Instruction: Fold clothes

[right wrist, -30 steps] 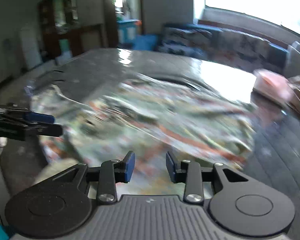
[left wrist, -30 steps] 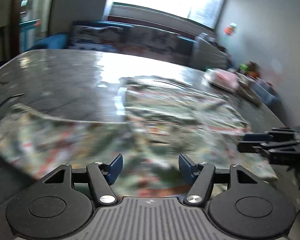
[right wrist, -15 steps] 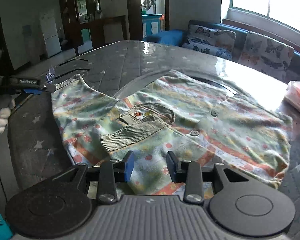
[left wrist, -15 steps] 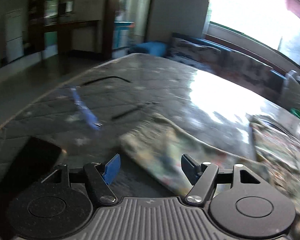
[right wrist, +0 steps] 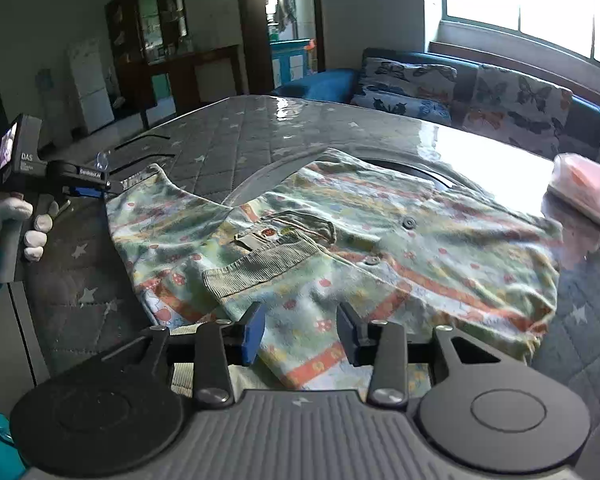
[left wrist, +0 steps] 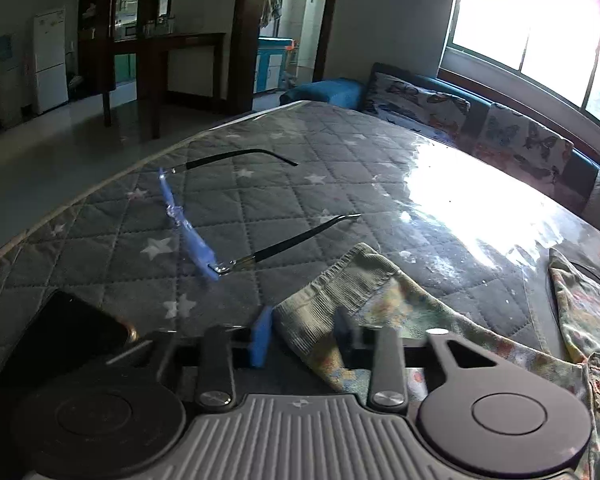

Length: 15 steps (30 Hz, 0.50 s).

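A small green patterned jacket (right wrist: 340, 236) with orange stripes, corduroy cuffs and buttons lies spread on the quilted grey table. One sleeve is folded across its front, cuff (right wrist: 260, 264) up. The other sleeve stretches left; its corduroy cuff (left wrist: 340, 280) lies between the fingers of my left gripper (left wrist: 302, 338), which is open around it. The left gripper also shows in the right wrist view (right wrist: 96, 188) at that sleeve's end. My right gripper (right wrist: 300, 334) is open just over the jacket's near hem.
Eyeglasses with blue film (left wrist: 204, 216) lie on the table (left wrist: 300, 152) ahead of the left gripper. A dark phone (left wrist: 64, 336) lies at its near left. A pink package (right wrist: 584, 184) sits at the far right. A sofa (right wrist: 480, 92) stands behind the table.
The left gripper swung left from the jacket's body to the outstretched sleeve cuff and its fingers narrowed around it. The right gripper stayed open over the hem.
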Motion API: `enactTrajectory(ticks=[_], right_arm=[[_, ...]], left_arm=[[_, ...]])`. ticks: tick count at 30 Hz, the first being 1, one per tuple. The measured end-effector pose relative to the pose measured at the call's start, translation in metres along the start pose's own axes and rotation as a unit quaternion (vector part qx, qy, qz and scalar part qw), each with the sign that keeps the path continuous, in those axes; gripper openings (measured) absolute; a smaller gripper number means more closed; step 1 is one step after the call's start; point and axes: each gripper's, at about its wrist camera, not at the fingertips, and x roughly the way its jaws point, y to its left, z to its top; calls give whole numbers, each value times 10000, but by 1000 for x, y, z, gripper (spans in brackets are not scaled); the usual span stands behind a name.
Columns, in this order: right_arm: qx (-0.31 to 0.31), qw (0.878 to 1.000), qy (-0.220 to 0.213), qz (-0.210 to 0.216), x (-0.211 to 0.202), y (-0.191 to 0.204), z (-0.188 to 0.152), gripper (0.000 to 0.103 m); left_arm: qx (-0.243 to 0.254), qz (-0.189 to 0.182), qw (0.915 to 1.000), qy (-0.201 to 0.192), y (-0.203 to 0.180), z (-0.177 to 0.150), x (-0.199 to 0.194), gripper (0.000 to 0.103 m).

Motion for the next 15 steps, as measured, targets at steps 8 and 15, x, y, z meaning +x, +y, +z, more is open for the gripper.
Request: enactTrajectory(ticks=[8, 15], right_arm=[[384, 9988, -212, -208, -22, -16, -14, 41], [825, 9945, -513, -400, -42, -39, -25, 41]], left_arm=[[65, -988, 9945, -349, -30, 4, -50, 10], [630, -2588, 9629, -437, -111, 4, -110, 10]])
